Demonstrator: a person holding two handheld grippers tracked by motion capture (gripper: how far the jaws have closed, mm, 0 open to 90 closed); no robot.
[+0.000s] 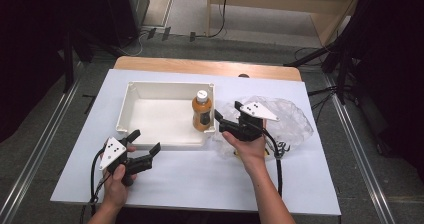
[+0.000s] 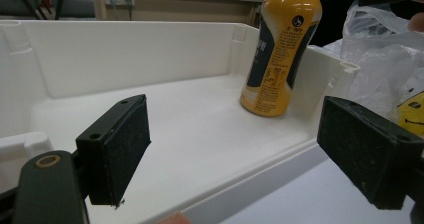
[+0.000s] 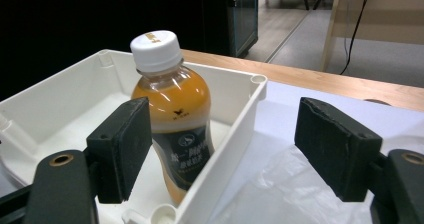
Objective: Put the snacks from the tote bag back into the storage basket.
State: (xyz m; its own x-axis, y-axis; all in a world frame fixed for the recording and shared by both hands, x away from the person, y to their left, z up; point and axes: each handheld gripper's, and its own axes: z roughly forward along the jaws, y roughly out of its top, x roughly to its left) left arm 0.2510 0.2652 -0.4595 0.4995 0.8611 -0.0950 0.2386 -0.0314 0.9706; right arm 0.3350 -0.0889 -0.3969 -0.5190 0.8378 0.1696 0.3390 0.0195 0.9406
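Left to right across the table [image 1: 75, 184]. The left claw [image 1: 148, 146] hovers low at the near rim of the white tray [image 1: 131, 91], its jaws spread wide and holding nothing; in the left gripper view the tray's near wall lies between and below its pads [image 2: 117, 144]. The orange drink bottle [image 1: 202, 113] stands upright inside the tray, against its right wall, white cap on. Just outside that wall the right claw [image 1: 226, 116] is also spread wide and empty, aimed leftward at the bottle; in the right gripper view the bottle [image 3: 172, 114] shows partly behind the left pad, with the tray wall [image 3: 235, 134] running up between the two pads. Under and behind the right hand [image 1: 247, 146] lies a crumpled clear plastic bag [image 1: 290, 116], with something yellow showing inside it in the left gripper view.

The step in hand appears to be the handling of the bottle at the tray's right wall, with the right claw either freshly free of it or about to close on it. If grasping: raise the claw above the rim so both pads clear the wall, centre them on the bottle's body below the shoulder, and close squarely; a pad caught on the wall would tip the bottle. The left claw can steady the tray's near rim.
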